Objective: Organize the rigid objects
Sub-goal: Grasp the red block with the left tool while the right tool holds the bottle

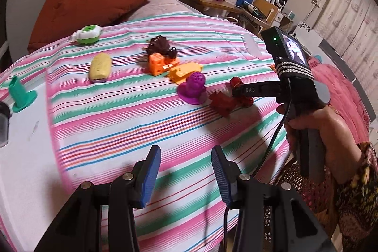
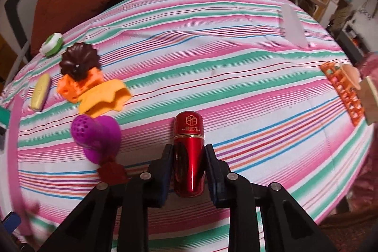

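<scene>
Clamping the glossy red metal capsule [image 2: 189, 152] mid-body, the right hand-held gripper [image 2: 189, 169] risks slippage; rigid, light; left hand-held gripper [image 1: 185, 171] gapes empty.

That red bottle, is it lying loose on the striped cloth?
No, the right gripper has its pads clamped on both sides of the red bottle.

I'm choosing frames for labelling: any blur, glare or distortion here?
Left wrist view: fisheye bends the striped bedspread; open left gripper casts soft shadows. Right wrist view: glare streaks the glossy red metal cylinder; left edge is motion-smeared.
</scene>
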Demonstrator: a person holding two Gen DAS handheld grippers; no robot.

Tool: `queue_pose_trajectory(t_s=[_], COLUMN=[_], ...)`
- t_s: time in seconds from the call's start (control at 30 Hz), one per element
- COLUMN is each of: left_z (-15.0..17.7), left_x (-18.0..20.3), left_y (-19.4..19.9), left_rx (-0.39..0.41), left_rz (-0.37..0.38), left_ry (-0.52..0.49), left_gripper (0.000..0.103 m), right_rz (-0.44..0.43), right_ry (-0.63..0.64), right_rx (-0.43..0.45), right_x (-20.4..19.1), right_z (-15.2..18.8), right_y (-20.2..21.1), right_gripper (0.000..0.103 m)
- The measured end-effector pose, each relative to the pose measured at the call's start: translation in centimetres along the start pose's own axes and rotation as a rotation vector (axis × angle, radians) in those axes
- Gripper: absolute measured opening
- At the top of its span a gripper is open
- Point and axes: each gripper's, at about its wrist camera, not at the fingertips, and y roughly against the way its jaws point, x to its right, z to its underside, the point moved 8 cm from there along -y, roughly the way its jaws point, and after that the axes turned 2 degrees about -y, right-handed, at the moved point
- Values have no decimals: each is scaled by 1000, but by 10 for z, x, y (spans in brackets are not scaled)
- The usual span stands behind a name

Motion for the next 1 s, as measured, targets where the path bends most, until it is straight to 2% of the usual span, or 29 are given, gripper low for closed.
queue_pose_trajectory(t_s=[0.2, 0.43, 0.53, 0.6, 0.67, 0.73, 0.8, 0.93, 1.0], left_z=[-20, -48, -55, -60, -63, -63, -59, -56, -55], left_x=[23, 56, 59, 54, 51, 47, 47, 49, 49], left_y=[-34, -80, -98, -105, -109, -118, -128, -128, -127], left_rx=[-42, -89, -111, -113, -103, -120, -149, -115, -111], left_rz=[67, 153, 202, 180, 193, 163, 115, 96, 77], left_ry=[38, 90, 157, 189, 217, 227, 195, 127, 92], left_gripper=[45, 45, 45, 45, 45, 45, 44, 42, 31], right_rz=[59, 41, 42, 26, 26, 26, 21, 23, 23], right_ry=[-107, -155, -186, -205, -200, -201, -208, -194, -177], right_rx=[-7, -8, -6, -7, -6, -6, -7, -6, -5], right_x=[32, 36, 44, 46, 43, 44, 45, 44, 41], right_z=[-1, -4, -7, -6, -4, -5, -6, -7, -7], right_y=[0, -2, -3, -3, -1, -1, -1, -1, -1], right_gripper=[27, 27, 27, 27, 27, 26, 26, 26, 26])
